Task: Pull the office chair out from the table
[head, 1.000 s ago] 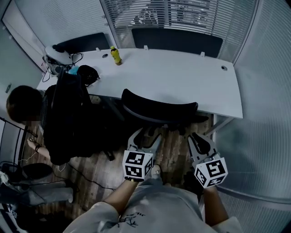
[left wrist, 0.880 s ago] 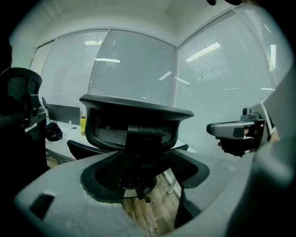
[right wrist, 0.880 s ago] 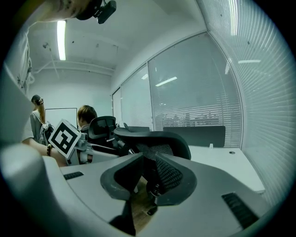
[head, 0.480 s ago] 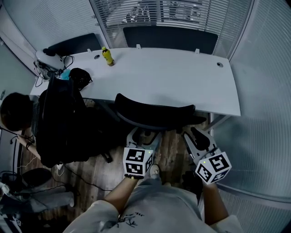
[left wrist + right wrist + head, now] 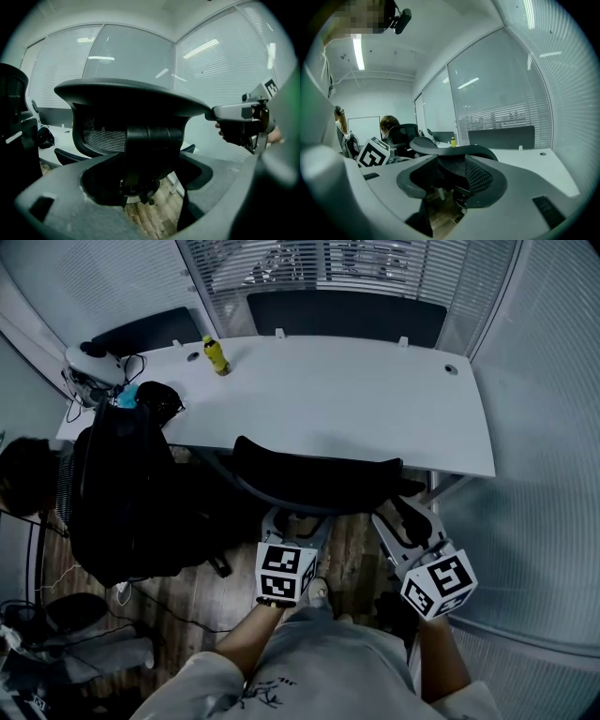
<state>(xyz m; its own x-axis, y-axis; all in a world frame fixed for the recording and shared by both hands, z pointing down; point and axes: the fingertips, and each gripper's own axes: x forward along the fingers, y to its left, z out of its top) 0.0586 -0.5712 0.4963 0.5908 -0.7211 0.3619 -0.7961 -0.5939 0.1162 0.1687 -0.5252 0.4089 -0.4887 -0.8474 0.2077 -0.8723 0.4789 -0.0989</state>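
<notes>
The black office chair point(image 5: 319, 482) stands with its curved mesh back just in front of the white table point(image 5: 375, 399). My left gripper point(image 5: 298, 519) is behind the back's left part, jaws wide open. In the left gripper view the chair back point(image 5: 126, 101) fills the gap ahead of the left gripper point(image 5: 140, 176), untouched. My right gripper point(image 5: 405, 518) is at the back's right end and its jaws are opening. In the right gripper view the chair back point(image 5: 461, 157) lies between the spread jaws of the right gripper point(image 5: 450, 183), and the pads do not press on it.
A second black chair draped with dark clothing point(image 5: 131, 484) stands at the left, with a seated person point(image 5: 23, 474) beside it. On the table are a yellow bottle point(image 5: 216, 354), a black bag point(image 5: 157, 399) and white gear point(image 5: 89, 362). Glass walls close in at the right; cables lie on the wood floor.
The right gripper's jaws have spread apart off the chair back's right end. The left gripper's jaws have widened a little. Both grippers have drawn slightly back along the floor.
</notes>
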